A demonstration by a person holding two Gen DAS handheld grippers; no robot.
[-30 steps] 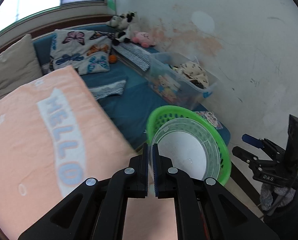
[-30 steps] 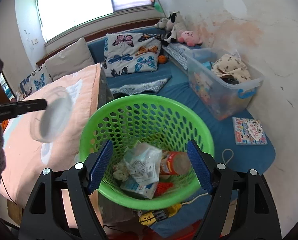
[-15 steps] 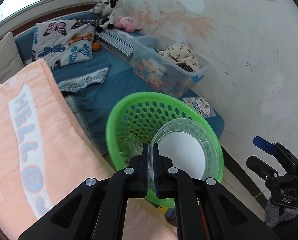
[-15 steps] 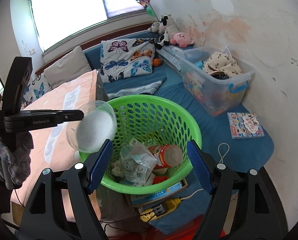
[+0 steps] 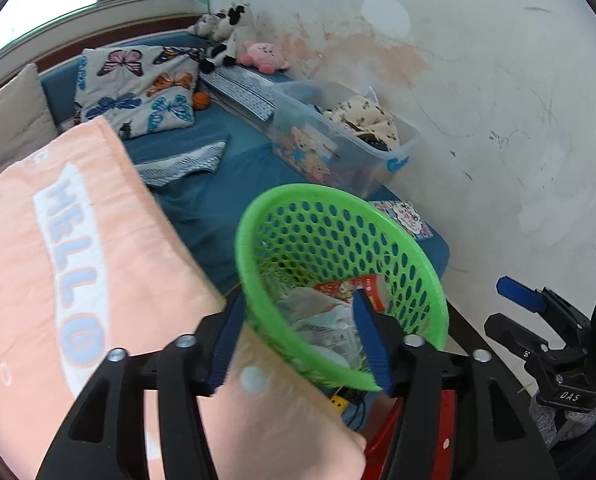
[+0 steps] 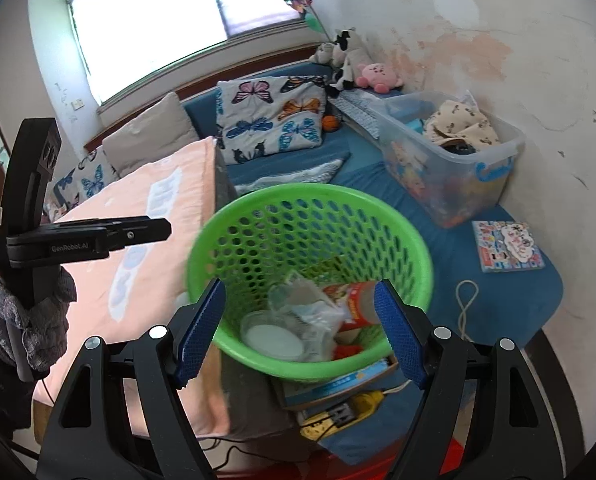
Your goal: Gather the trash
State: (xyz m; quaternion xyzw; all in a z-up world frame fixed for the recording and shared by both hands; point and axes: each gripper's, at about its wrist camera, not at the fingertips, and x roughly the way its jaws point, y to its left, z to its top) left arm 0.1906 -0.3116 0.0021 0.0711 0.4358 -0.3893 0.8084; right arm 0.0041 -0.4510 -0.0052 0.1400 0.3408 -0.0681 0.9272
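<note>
The left gripper (image 5: 298, 340) hangs wide and empty over the green basket (image 6: 234, 354), where a clear lid (image 6: 272, 338) lies among wrappers (image 6: 311, 308), while the right gripper (image 6: 299, 330) gapes wide, empty, at the basket's rim.

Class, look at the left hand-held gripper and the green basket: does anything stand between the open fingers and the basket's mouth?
Nothing visible does. The left hand-held gripper is open right at the green basket rim, its mouth unobstructed.
</note>
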